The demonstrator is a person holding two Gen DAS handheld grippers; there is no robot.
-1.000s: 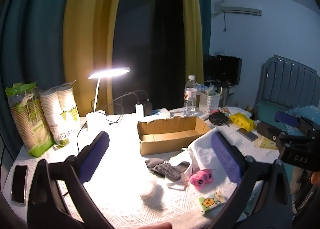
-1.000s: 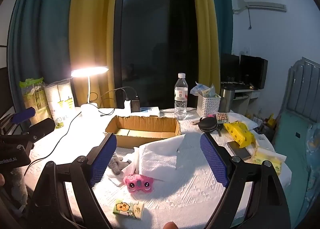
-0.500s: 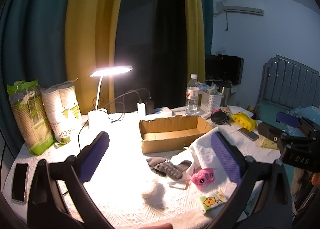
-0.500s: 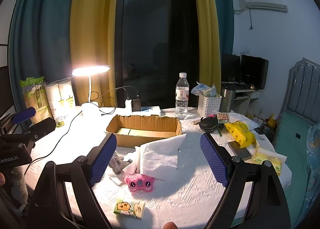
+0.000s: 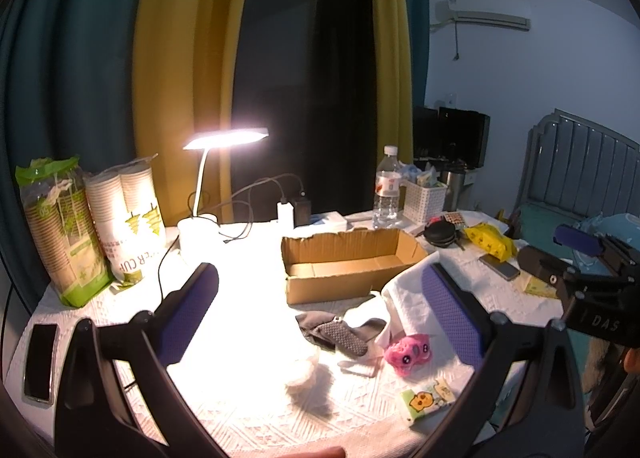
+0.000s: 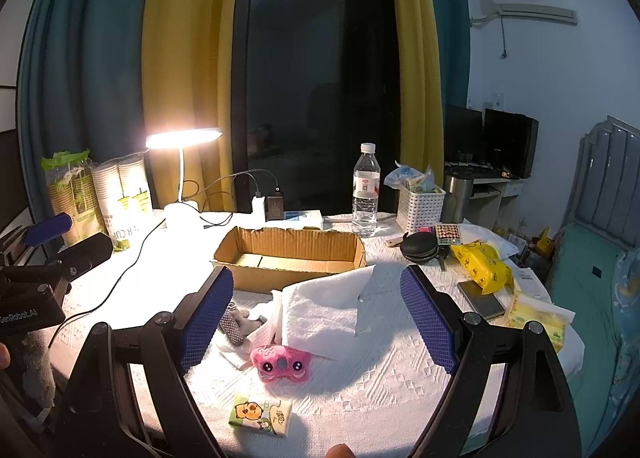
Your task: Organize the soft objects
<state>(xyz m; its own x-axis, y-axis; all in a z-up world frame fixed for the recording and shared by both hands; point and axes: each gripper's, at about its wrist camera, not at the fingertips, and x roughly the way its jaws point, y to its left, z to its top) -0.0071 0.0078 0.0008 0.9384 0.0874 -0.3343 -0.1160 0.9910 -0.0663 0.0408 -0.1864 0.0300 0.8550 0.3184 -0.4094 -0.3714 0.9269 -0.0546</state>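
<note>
Several soft things lie in a loose heap on the counter (image 6: 360, 386), just in front of the box (image 6: 288, 258). The pink plush (image 6: 281, 363) has two dark round eyes and rests flat nearest the cameras. Behind it a white towel (image 6: 324, 306) is folded, one corner peaked upward against the box's front wall. A grey sock (image 5: 340, 332) with a dotted sole lies to the towel's left, partly on crumpled white cloth. A tissue pack (image 6: 260, 414) printed with a cartoon animal sits near the counter's edge, apart from the heap. In the left view a white fluffy tuft (image 5: 304, 374) lies in front of the sock; glare from the lamp (image 5: 226, 138) washes it out, so what it is cannot be told.

The left gripper (image 5: 316, 310) and right gripper (image 6: 316, 322) both hover above the counter with jaws spread wide, grasping nothing. The right gripper's left finger hides part of the sock in its own view. The box's floor shows only in part; flat tan pieces seem to lie in it, though that is hard to make out. The counter under the lamp is blown out to white. A fingertip shows at the bottom edge of each view, cut off.
</note>
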